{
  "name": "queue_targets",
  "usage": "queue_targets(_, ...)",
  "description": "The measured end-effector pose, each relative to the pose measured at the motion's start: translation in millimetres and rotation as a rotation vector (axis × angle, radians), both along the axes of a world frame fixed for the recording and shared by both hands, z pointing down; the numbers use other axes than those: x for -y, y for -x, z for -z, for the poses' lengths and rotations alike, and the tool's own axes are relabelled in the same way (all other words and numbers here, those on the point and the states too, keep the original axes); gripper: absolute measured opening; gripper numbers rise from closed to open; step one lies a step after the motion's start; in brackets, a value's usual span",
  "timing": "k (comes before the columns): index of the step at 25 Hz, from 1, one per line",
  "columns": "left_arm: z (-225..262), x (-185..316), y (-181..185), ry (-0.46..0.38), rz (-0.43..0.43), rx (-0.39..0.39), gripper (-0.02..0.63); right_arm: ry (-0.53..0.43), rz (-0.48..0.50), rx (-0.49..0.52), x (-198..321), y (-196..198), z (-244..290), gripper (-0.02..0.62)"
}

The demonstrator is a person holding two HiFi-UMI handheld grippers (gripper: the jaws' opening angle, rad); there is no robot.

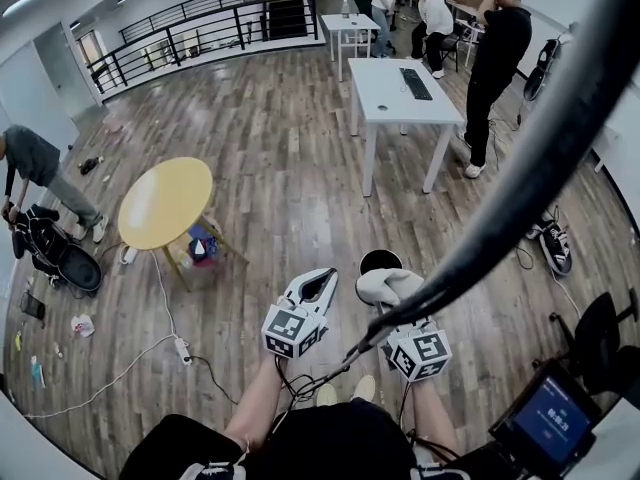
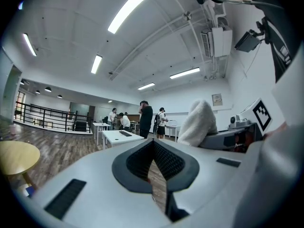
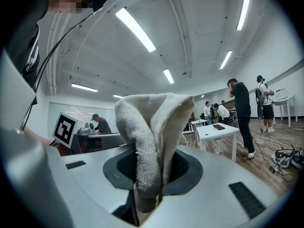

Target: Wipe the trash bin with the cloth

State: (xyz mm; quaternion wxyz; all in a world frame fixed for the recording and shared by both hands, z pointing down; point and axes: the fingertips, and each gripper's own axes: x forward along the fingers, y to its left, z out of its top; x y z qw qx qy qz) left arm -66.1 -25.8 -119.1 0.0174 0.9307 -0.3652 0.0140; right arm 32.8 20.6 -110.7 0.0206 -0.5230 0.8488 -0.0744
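Note:
My right gripper [image 1: 387, 298] is shut on a white terry cloth [image 1: 388, 285]. In the right gripper view the cloth [image 3: 152, 127] stands up folded between the jaws and hides the space ahead. A small round black trash bin [image 1: 379, 259] stands on the wood floor just beyond the cloth, mostly hidden by it. My left gripper [image 1: 325, 277] hangs beside the right one, to the bin's left. Its jaws meet at the tips with nothing in them [image 2: 153, 142]. The left gripper view also shows the cloth [image 2: 199, 122] on the right. Both grippers point up towards the room.
A round yellow table [image 1: 165, 201] stands to the left, with clutter under it. A white desk [image 1: 405, 88] is ahead, a person [image 1: 497, 58] standing beside it. A power strip and cables [image 1: 181, 348] lie on the floor at left. Shoes [image 1: 555, 248] and a screen [image 1: 550, 423] are at right.

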Motion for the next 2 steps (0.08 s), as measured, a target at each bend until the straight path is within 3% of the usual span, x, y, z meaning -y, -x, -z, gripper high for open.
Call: queue_targets(2,2.9,0.4,-2.3,-0.006,-0.003,-0.003,-0.003,-0.006,-0.006,-0.002,-0.2,-3.7,2.5,0.092)
